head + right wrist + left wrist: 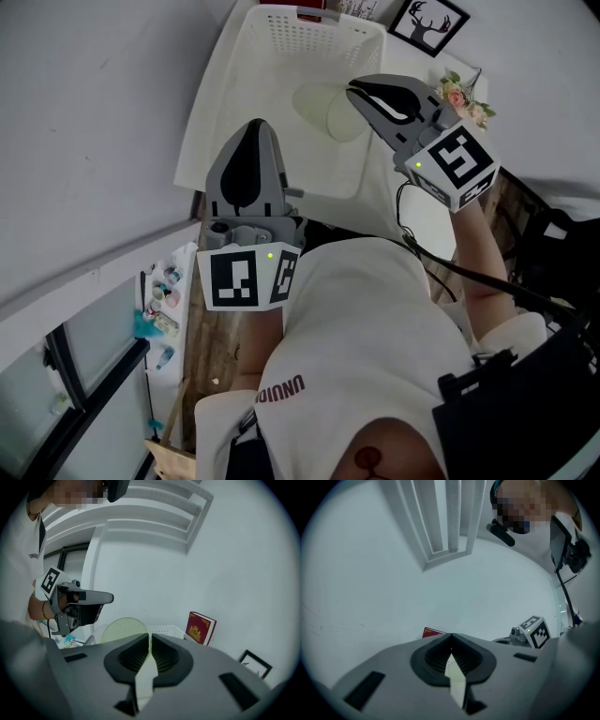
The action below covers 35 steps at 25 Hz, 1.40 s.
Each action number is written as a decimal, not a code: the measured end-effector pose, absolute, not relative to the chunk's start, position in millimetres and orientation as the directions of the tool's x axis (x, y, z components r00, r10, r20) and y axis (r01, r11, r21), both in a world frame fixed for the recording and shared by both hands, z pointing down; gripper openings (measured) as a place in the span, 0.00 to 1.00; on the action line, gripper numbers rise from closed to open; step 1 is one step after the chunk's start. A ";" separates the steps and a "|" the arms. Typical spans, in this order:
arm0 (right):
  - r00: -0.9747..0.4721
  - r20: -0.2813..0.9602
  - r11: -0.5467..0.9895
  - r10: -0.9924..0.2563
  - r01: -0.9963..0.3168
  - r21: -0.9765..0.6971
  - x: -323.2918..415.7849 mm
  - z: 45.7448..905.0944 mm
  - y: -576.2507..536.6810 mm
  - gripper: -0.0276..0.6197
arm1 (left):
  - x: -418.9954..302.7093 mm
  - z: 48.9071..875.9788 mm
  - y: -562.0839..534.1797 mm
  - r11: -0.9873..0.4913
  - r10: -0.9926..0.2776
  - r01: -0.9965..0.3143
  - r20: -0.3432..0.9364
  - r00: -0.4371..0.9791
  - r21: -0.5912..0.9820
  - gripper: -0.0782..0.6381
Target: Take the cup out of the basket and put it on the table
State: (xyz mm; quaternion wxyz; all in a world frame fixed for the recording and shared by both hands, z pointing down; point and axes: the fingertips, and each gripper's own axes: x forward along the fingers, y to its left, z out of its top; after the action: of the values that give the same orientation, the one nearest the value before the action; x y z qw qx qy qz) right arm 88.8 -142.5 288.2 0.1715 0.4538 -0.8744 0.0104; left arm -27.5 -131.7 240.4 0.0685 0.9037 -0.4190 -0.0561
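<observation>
Head view: a pale green, translucent round cup (328, 111) is held tilted on its side above the white perforated plastic basket (281, 47), its thin wall pinched between the nearly closed fingers of the right gripper (354, 91). The fingers of the left gripper (253, 131) are pressed together, with nothing held.

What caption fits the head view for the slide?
Right gripper grips the cup by its rim at the basket; left gripper shut and empty.
</observation>
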 end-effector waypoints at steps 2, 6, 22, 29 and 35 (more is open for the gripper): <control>-0.516 0.303 0.568 -0.801 -0.815 0.116 92.5 287.9 -140.0 0.10 | -25.4 240.2 -131.1 -0.647 -0.758 -0.743 -0.043 0.650 0.171 0.13; -0.499 0.291 0.546 -0.816 -0.831 0.106 99.7 285.8 -136.3 0.10 | -20.7 239.8 -129.7 -0.657 -0.749 -0.734 -0.042 0.661 0.170 0.13; -0.427 0.244 0.453 -0.871 -0.889 0.061 132.3 282.2 -119.5 0.10 | 1.9 238.0 -127.4 -0.700 -0.710 -0.695 -0.050 0.703 0.162 0.13; -0.387 0.227 0.407 -0.894 -0.912 0.051 145.2 280.3 -112.3 0.10 | 8.6 236.1 -124.8 -0.716 -0.694 -0.681 -0.051 0.718 0.156 0.13; -0.359 0.216 0.373 -0.908 -0.927 0.027 155.3 282.0 -105.3 0.10 | 11.7 235.1 -123.9 -0.721 -0.688 -0.675 -0.052 0.723 0.156 0.13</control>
State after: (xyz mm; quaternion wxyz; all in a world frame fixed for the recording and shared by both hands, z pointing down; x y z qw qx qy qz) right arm 155.3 -105.3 282.0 0.0976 0.5575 -0.8229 0.0496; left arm 11.7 -123.9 235.1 0.0631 0.9261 -0.3680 -0.0532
